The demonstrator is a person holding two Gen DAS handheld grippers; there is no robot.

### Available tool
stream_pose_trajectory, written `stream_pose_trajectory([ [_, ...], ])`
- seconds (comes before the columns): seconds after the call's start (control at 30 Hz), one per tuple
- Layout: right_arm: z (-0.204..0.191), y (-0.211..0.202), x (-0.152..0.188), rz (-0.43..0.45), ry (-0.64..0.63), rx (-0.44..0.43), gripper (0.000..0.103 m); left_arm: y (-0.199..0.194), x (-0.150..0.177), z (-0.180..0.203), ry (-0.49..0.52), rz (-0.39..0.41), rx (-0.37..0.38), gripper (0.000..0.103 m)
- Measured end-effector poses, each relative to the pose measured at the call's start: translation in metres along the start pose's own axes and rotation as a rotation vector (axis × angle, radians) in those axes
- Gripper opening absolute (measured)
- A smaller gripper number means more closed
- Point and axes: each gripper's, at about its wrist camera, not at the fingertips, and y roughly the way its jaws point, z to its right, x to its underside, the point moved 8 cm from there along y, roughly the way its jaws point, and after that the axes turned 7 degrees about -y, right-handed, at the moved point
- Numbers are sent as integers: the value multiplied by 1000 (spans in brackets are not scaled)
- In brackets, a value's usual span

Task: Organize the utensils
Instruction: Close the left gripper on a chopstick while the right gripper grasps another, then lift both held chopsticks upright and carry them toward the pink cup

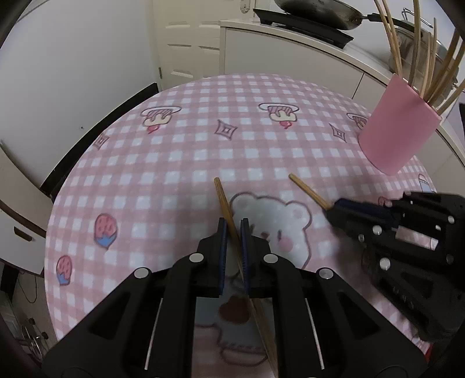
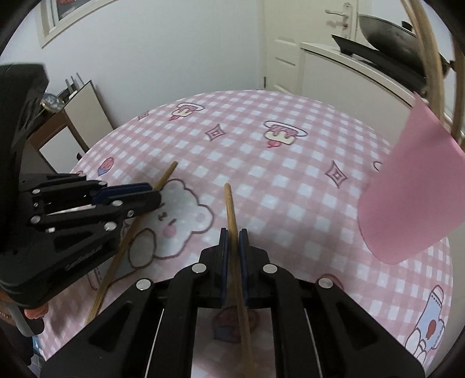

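On the table: pink checked cloth [image 1: 203, 145] with bear and cupcake prints.
Left gripper [image 1: 233, 229]: pads clamped on a bamboo chopstick [image 1: 225, 200] that runs slantwise between them, tip pointing away over the cloth.
Right gripper [image 2: 232, 237]: pads pressed together on a second chopstick [image 2: 230, 203], its tip forward.
Pink holder [image 1: 398, 130]: upright near the table's far right edge, several chopsticks [image 1: 418, 58] standing in it, fanned out.
Behind: white counter [image 1: 290, 46] bearing a dark wok [image 1: 316, 11].
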Motion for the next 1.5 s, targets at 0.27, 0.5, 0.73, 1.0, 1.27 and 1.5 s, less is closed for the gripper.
stream_pose_trajectory([
  [0.27, 1, 14, -13, -43, -31, 41, 7, 5, -7, -3, -30, -27, 4, 10],
  [0.5, 5, 16, -15, -69, -56, 70, 14, 10, -11, 0, -28, -32, -10, 10],
  [0.73, 4, 14, -13, -91, -85, 70, 17, 10, -12, -1, -26, -34, -16, 11],
  [1.0, 1, 16, -14, -92, -107, 54, 4, 11, -12, 4, 2, 8, -23, 9],
  [1.27, -6, -28, -29, 47, -82, 32, 4, -35, -24, 11, -21, 115, 52, 7],
  [1.5, -13, -97, -50, 225, -77, 33, 4, -110, -37, 18, -36, 263, 140, 6],
])
